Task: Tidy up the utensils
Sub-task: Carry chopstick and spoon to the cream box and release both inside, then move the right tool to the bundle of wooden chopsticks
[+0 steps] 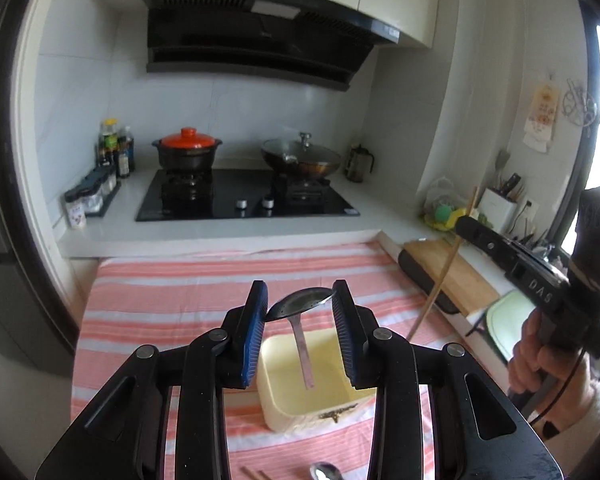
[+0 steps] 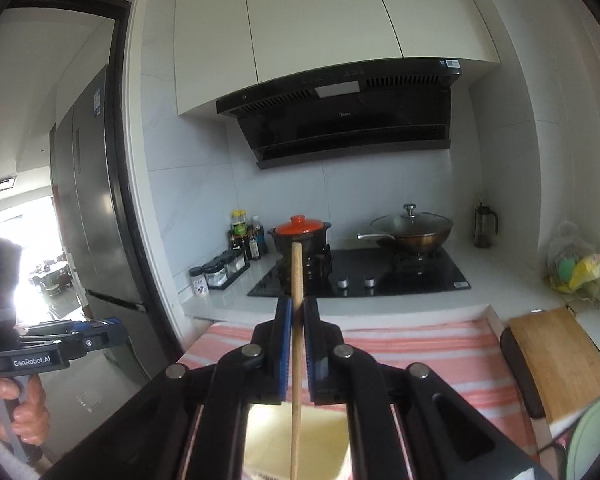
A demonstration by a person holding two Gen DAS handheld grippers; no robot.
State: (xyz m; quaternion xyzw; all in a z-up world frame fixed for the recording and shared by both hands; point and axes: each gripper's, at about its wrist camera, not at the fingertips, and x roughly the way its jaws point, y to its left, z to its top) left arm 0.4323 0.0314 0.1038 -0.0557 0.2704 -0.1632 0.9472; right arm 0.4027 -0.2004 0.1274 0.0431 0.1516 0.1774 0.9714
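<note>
My left gripper [image 1: 300, 300] is shut on the bowl of a metal spoon [image 1: 298, 303]; the spoon's handle hangs down over a pale yellow box [image 1: 316, 376] that stands on the pink striped cloth [image 1: 172, 300]. My right gripper [image 2: 298, 312] is shut on a wooden chopstick [image 2: 296, 344], held upright above the same yellow box [image 2: 268, 440]. In the left wrist view the right gripper [image 1: 512, 256] shows at the right with the chopstick [image 1: 444, 268] slanting down from it. A second spoon [image 1: 324, 472] and chopstick ends [image 1: 256, 474] lie on the cloth at the bottom edge.
A black gas hob [image 1: 244, 200] with a red-lidded pot [image 1: 188, 148] and a lidded wok [image 1: 300, 156] sits behind the cloth. Spice jars and bottles [image 1: 100, 184] stand at the left. A wooden cutting board [image 2: 556, 360] and a pale green tray [image 1: 508, 320] lie at the right.
</note>
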